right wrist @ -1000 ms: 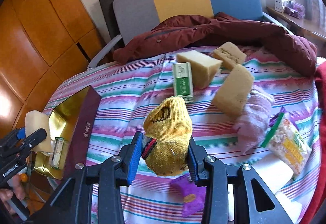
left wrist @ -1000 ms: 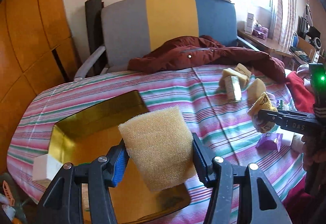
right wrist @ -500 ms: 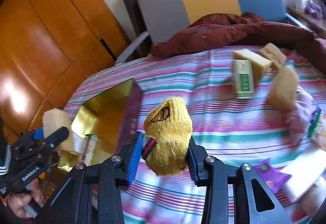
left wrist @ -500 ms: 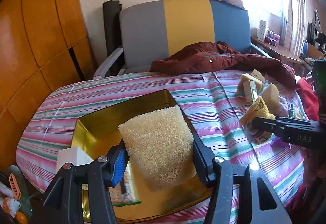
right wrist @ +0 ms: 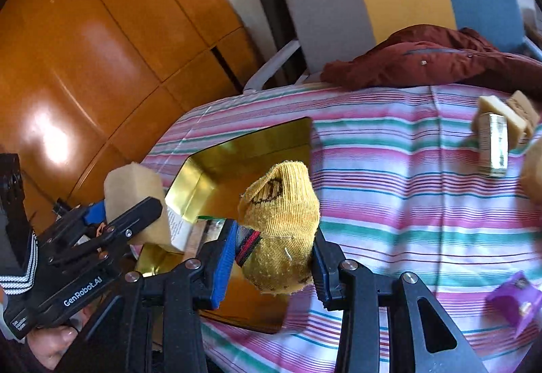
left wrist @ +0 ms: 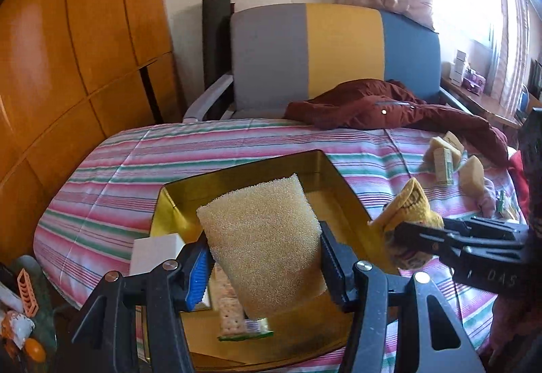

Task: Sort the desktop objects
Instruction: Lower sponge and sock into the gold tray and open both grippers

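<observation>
Sponge [left wrist: 262,244] and sock [right wrist: 283,224] both gripped, poised at the gold box [left wrist: 342,190].
Left gripper [left wrist: 262,266] clamps the sponge directly over the box interior; box already holds a cracker packet [left wrist: 233,318]. Right gripper [right wrist: 272,256] clamps the sock at the box's right edge, farther off.

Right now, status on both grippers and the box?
Left gripper shut on sponge. Right gripper shut on yellow sock. Both over gold box. Nothing blocking.
</observation>
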Demonstrator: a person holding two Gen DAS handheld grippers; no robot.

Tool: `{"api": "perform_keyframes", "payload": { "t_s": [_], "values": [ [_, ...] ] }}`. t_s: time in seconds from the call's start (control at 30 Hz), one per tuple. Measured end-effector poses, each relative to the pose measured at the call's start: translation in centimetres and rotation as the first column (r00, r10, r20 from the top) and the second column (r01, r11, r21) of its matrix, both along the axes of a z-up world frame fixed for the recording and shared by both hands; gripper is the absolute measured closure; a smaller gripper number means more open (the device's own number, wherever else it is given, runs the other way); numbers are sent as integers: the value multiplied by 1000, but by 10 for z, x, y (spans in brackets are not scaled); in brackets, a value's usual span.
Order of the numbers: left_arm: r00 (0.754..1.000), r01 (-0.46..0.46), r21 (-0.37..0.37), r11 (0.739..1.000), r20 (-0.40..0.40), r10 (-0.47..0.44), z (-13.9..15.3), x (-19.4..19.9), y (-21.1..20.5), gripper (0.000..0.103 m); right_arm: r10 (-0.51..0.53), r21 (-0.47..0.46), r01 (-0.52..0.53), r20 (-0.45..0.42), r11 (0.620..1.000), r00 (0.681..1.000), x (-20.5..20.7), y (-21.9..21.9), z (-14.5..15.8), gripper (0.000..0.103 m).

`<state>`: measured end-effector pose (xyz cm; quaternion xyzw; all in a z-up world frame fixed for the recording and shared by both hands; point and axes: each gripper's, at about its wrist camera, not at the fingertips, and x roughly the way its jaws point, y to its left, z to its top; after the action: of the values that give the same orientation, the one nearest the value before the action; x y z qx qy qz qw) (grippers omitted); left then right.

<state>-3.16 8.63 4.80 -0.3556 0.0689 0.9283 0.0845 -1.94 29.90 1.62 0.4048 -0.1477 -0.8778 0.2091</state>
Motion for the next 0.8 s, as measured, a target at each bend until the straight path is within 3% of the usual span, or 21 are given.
{"api": "perform_keyframes", "payload": {
  "t_s": [0.4, 0.7, 0.8],
  "values": [
    [996, -69, 134, 989, 59, 62, 5, -52, -62, 46, 36, 12, -36, 48, 999, 998, -16, -46, -5, 61],
    [990, -107, 102, 989, 99, 97, -5, -96, -80, 43, 24, 1, -25, 79, 1000, 997, -36, -68, -10, 61],
    [983, -109, 124, 986, 163, 88, -15, -110, -82, 40, 21, -19, -19, 100, 1000, 995, -46, -74, -15, 57]
  ]
}}
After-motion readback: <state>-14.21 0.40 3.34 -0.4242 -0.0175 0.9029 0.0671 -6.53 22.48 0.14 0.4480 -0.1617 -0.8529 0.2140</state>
